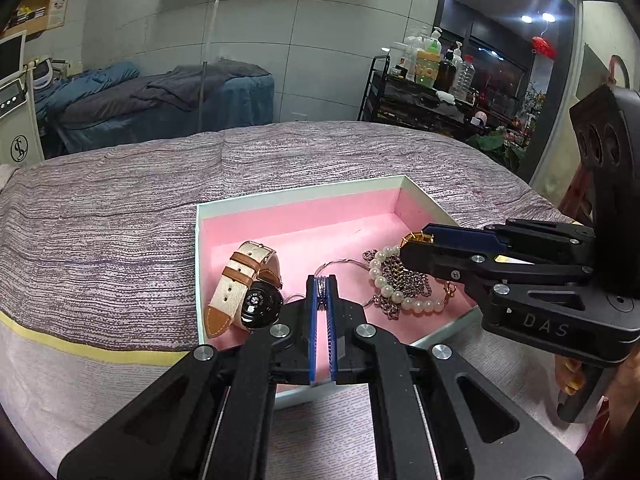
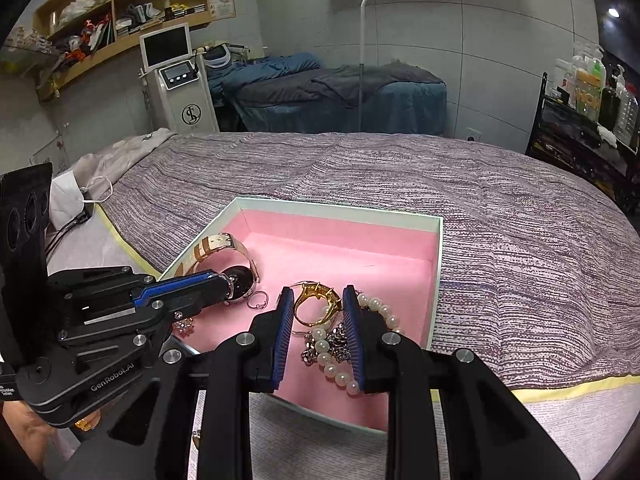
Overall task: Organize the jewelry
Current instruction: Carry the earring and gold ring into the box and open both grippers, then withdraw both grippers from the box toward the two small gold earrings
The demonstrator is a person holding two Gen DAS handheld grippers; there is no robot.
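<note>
One box [image 2: 436, 276], one watch [image 1: 244, 280], one pearl bracelet [image 2: 340, 364], one gold ring [image 2: 316, 304], two grippers [image 1: 321, 280] [image 2: 316, 308]

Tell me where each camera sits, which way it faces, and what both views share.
Left wrist: rides the left hand-held gripper, looking along its nearly closed fingers into the pink-lined box; the right hand-held gripper enters from the right.
Right wrist: rides the right hand-held gripper, fingers straddling the gold ring; the left hand-held gripper enters from the left.
Shared: box, watch, pearl bracelet.
</note>
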